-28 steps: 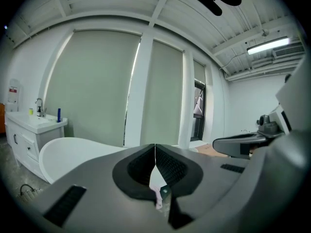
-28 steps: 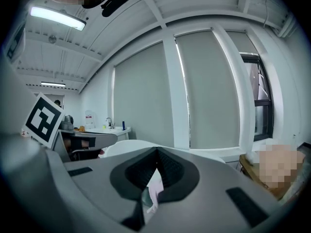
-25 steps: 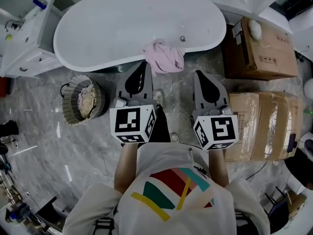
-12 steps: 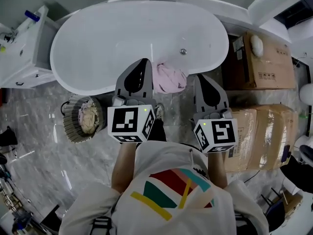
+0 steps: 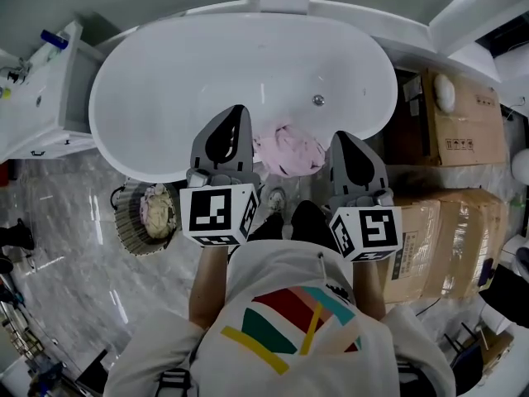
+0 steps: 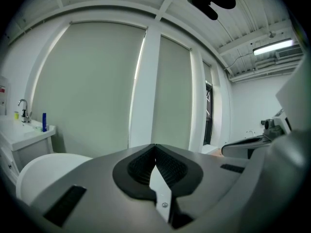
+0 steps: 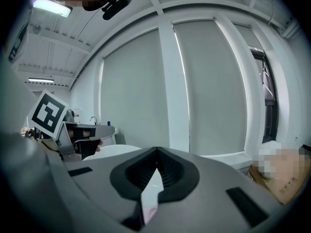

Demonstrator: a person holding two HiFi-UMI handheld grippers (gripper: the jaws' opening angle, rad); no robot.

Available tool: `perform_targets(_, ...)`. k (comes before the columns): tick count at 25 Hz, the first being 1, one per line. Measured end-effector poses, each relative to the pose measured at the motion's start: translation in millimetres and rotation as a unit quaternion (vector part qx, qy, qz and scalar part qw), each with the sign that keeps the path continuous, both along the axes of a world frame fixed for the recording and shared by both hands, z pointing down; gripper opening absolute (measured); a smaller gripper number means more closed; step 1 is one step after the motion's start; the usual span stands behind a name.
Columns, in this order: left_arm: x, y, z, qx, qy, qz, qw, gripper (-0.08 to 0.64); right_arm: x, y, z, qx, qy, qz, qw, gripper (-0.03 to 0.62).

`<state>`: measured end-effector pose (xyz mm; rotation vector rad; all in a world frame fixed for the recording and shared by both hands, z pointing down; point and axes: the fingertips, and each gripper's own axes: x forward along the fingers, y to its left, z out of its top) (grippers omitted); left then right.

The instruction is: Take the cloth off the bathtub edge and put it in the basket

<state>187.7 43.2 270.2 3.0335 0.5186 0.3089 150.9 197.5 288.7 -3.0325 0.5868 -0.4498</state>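
Pink cloth (image 5: 289,149) sits bunched on the near edge of the bathtub (image 5: 182,81) at frame centre. It lies just beside and between the left gripper (image 5: 236,110) and right gripper (image 5: 340,136), both with jaws pressed together on nothing. The basket (image 5: 124,222) stands at lower left, on the left gripper's side.

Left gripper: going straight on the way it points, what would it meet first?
Probably the inner wall of the white oval bathtub; the crumpled pink cloth lies right of the left gripper.
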Motion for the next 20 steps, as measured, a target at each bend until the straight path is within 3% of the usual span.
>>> perform_targets(6, 6.3, -0.6, 6.2, -0.002, -0.01, -0.031, 0.9995, 0.018, 20.5, 5.5, -4.5, -0.002, 0.012, -0.015, 1.0, 0.011)
perform_targets(15, 15.5, 20.5, -11.5, -0.01, 0.005, -0.074, 0.9972, 0.017, 42.2, 26.2, -20.5, -0.004, 0.03, -0.047, 0.998, 0.011)
perform_targets(20, 16.5, 22.1, -2.6, 0.01, -0.004, -0.092, 0.9957, 0.018, 50.5, 42.2, -19.3, 0.006, 0.033, -0.046, 0.998, 0.011)
